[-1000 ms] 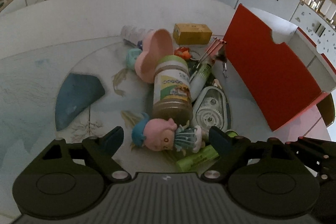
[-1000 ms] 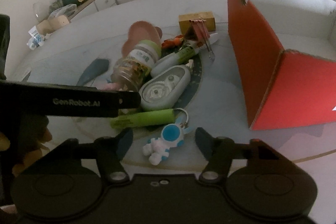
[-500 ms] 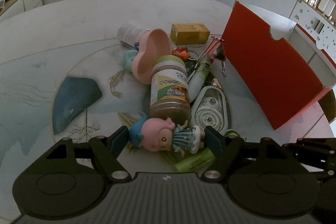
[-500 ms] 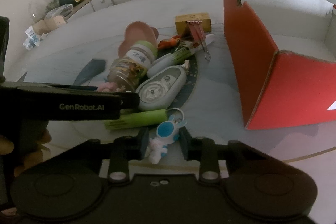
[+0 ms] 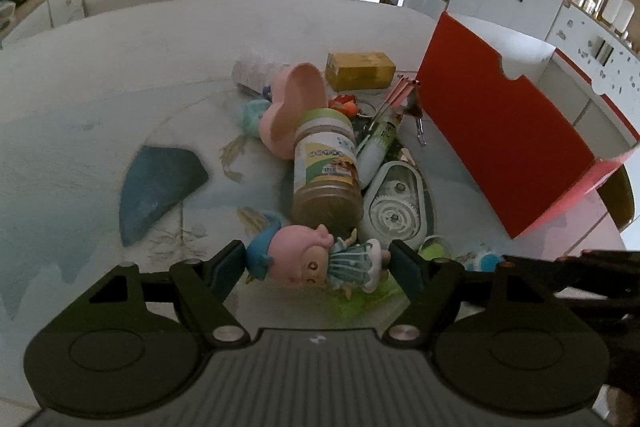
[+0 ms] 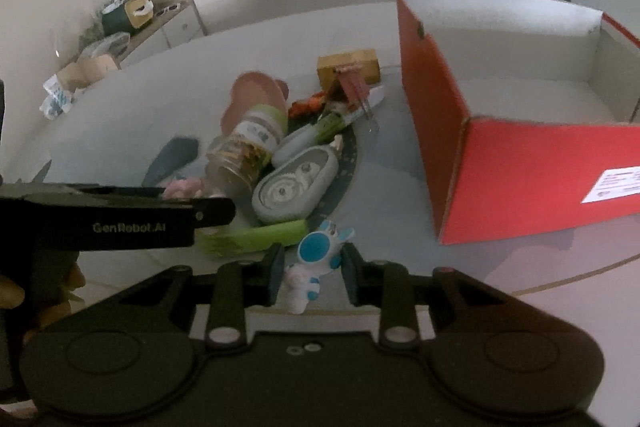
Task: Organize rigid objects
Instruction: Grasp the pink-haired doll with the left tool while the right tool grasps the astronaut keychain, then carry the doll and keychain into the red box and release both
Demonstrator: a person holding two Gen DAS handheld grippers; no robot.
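Observation:
A doll with a pink head, blue hat and teal dress lies sideways between the pads of my left gripper. One pad presses on its hat and the other on its feet. My right gripper is shut on a small blue-and-white astronaut figure at the near edge of the pile. An open red box with a white inside stands to the right of both grippers.
The pile on the round table holds a lying spice jar, a grey correction-tape dispenser, a green tube, a pink heart-shaped case and a yellow box. The left gripper's black body crosses the right wrist view.
The left jaws narrowed onto the doll, which now fills the gap between them. The right jaws went from wide open to shut on the astronaut figure.

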